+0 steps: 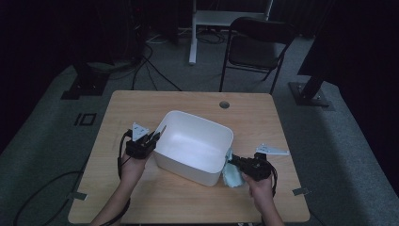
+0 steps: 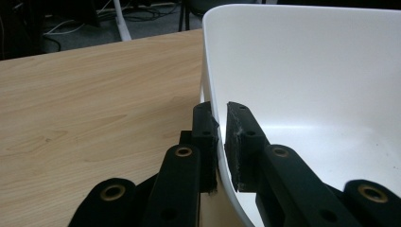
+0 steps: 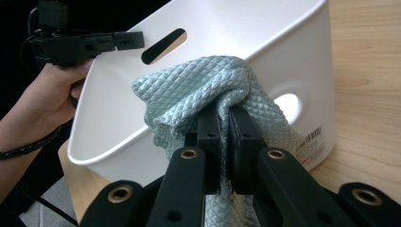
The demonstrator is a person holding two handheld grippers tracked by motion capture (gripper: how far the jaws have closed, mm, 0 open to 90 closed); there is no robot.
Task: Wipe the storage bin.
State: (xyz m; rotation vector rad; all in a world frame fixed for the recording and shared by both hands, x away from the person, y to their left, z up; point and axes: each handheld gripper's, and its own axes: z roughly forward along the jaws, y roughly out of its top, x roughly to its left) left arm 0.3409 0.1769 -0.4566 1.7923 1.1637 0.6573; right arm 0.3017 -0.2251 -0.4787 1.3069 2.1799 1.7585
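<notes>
1. Pale blue-green, quilted with a small diamond weave, the cloth is nearest in the right gripper view: the right gripper has its jaws pinched tight on a bunched fold of it, and the rest hangs in soft creases below the pads.
2. In the high view that cloth sits just outside the near right corner of the white tub, touching its wall, so I judge the pick-up done and the lift over the rim and release inside still left.
3. The tub is smooth plastic with slot handles and rounded corners, it looks empty inside, and it stands mid-table on the wooden table.
4. At the tub's left rim, the left gripper is clamped on the thin wall, one jaw outside and one inside, apparently steadying it.
5. Beyond the table, a folding chair stands on the grey floor.
</notes>
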